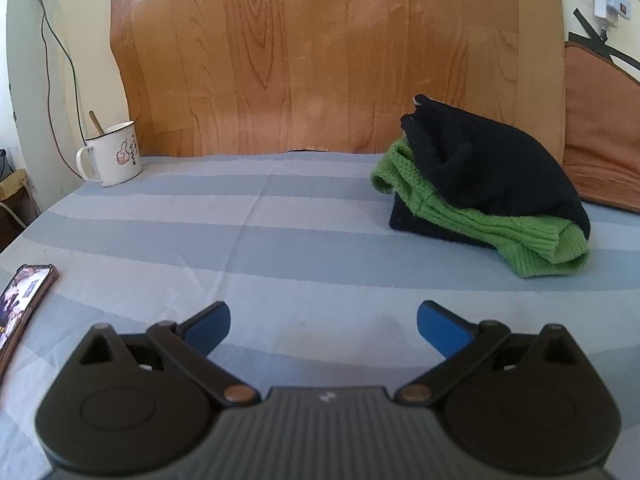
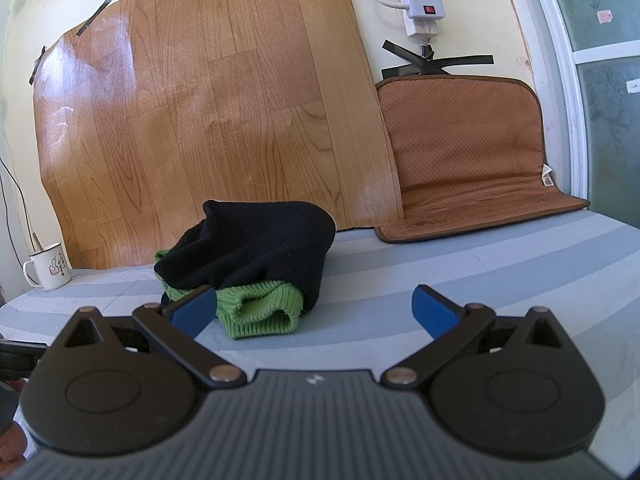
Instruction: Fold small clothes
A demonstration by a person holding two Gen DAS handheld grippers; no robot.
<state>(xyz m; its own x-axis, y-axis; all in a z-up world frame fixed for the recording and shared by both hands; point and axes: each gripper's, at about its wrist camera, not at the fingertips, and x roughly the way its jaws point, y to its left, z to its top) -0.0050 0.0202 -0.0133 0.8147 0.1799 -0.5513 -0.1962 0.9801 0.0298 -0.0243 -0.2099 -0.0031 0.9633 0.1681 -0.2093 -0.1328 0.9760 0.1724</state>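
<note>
A pile of small knit clothes lies on the striped blue-grey cloth (image 1: pixel 280 240). A black garment (image 1: pixel 492 168) lies on top of a green knit one (image 1: pixel 500 232), with more black cloth beneath. My left gripper (image 1: pixel 323 326) is open and empty, well short of the pile, which lies to its upper right. In the right wrist view the black garment (image 2: pixel 256 240) covers the green one (image 2: pixel 260 308). My right gripper (image 2: pixel 314 312) is open and empty, its left fingertip (image 2: pixel 192 312) just in front of the pile's left side.
A white enamel mug (image 1: pixel 114 156) with a stick in it stands at the back left, also in the right wrist view (image 2: pixel 50 268). A phone (image 1: pixel 22 304) lies at the left edge. A brown mat (image 2: pixel 472 160) leans at the back right under a power strip (image 2: pixel 420 0). A wood-grain sheet (image 1: pixel 320 60) covers the wall.
</note>
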